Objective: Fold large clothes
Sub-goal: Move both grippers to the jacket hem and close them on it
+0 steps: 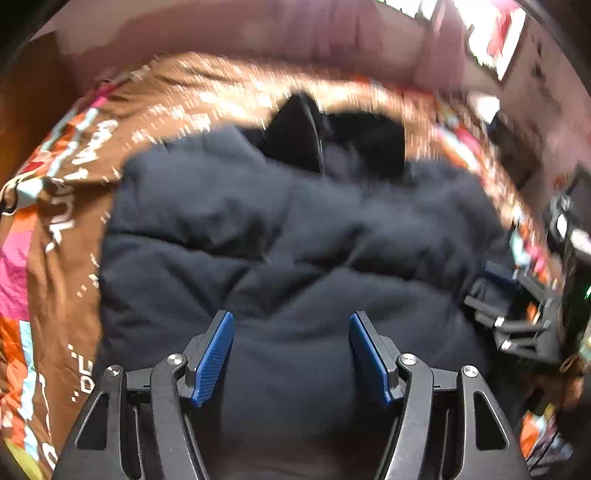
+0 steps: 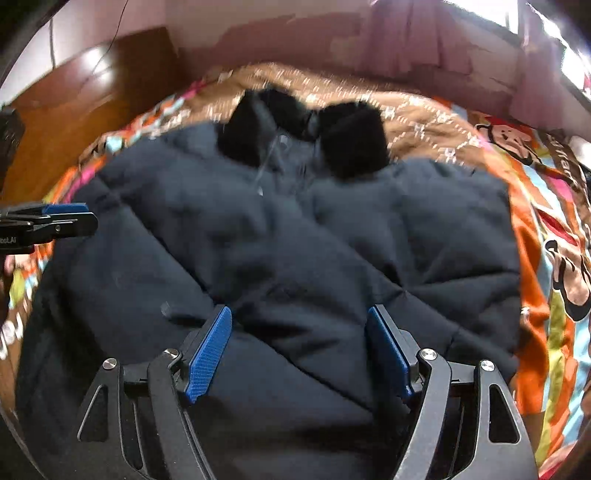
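both sets of fingers spread wide over the dark puffer jacket

my left gripper (image 1: 291, 354) has its blue-padded fingers (image 1: 214, 356) spread wide apart, nothing between them, hanging over the lower part of the dark navy puffer jacket (image 1: 295, 229). my right gripper (image 2: 301, 354) is the same: blue pads (image 2: 208, 354) well apart, nothing pinched, poised above the quilted fabric of the jacket (image 2: 295, 240). i cannot tell whether either set of tips touches the cloth.

the jacket lies spread on the bed, its puffy panels rumpled, and fills most of both views. at its far end sits a black furry collar (image 2: 306, 129), folded open in two dark lobes, with a thin pale cord or zipper running down between them. in the left wrist view the collar (image 1: 332, 136) shows as a darker patch at the jacket's top edge.

from my right wrist camera, my left gripper (image 2: 55, 218) pokes in at the left edge, over the jacket's side. from my left wrist camera, my right gripper (image 1: 517, 317) shows at the right edge, blurred.

under the jacket is a brown bedspread (image 1: 66, 206) with white lettering and bright orange, pink and pale blue patches; on the right it carries a cartoon monkey print (image 2: 506, 136). beyond the bed is a pink wall (image 2: 295, 33), and to the left a glossy wooden headboard (image 2: 92, 81). both views are motion-blurred.
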### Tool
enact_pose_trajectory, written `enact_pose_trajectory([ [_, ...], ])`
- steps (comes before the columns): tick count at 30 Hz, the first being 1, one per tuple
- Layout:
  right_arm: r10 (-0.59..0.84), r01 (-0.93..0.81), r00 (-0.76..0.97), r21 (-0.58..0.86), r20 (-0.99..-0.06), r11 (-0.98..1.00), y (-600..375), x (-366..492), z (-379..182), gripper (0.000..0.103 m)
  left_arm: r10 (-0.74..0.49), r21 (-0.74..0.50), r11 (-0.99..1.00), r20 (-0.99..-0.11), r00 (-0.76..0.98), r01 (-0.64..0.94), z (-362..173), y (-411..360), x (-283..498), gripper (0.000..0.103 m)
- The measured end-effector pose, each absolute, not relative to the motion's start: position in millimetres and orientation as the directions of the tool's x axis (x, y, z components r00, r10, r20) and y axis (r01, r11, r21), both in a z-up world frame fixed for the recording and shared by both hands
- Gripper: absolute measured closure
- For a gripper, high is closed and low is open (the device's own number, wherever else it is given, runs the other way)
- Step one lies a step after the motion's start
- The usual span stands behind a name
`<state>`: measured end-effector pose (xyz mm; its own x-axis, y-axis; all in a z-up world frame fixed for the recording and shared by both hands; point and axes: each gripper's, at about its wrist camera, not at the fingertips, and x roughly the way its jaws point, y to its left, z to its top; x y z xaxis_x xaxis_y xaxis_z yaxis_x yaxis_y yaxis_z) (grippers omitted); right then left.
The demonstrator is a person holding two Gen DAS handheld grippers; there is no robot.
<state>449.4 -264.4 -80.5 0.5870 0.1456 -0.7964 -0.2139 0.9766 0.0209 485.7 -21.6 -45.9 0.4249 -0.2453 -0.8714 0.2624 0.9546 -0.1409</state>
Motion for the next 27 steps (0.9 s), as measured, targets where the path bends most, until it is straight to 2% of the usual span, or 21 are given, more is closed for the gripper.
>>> enact_pose_trajectory([
  [4,0.154,-0.275,0.597,-0.02,-0.787,0.961,-258,439,-98,0.024,-0.148,0.006,0.944,-0.885,0.442,0.329,-65,-38,475,0.038],
  [8,0.15,-0.318,0.635,-0.079,-0.758,0.945,-253,426,-109,0.024,-0.123,0.022,0.95,-0.89,0.44,0.31,-75,-42,475,0.038],
  [15,0.138,-0.347,0.614,-0.108,-0.777,0.932,-248,434,-117,0.021,-0.081,0.093,0.927,-0.897,0.435,0.364,-87,-54,485,0.034],
  [20,0.166,-0.404,0.55,-0.086,-0.818,0.911,-249,447,-106,0.019,-0.121,0.035,0.92,-0.922,0.369,0.39,-74,-49,493,0.026],
  [23,0.223,-0.451,0.467,-0.013,-0.856,0.893,-258,459,-89,0.019,-0.224,-0.1,0.913,-0.932,0.284,0.395,-55,-42,503,0.024],
  [25,0.235,-0.438,0.498,-0.008,-0.835,0.899,-271,466,-69,0.019,-0.313,-0.2,0.904,-0.912,0.266,0.378,-39,-35,513,0.024],
  [27,0.219,-0.399,0.564,-0.031,-0.796,0.917,-286,477,-46,0.019,-0.358,-0.241,0.905,-0.876,0.323,0.35,-20,-33,531,0.024],
])
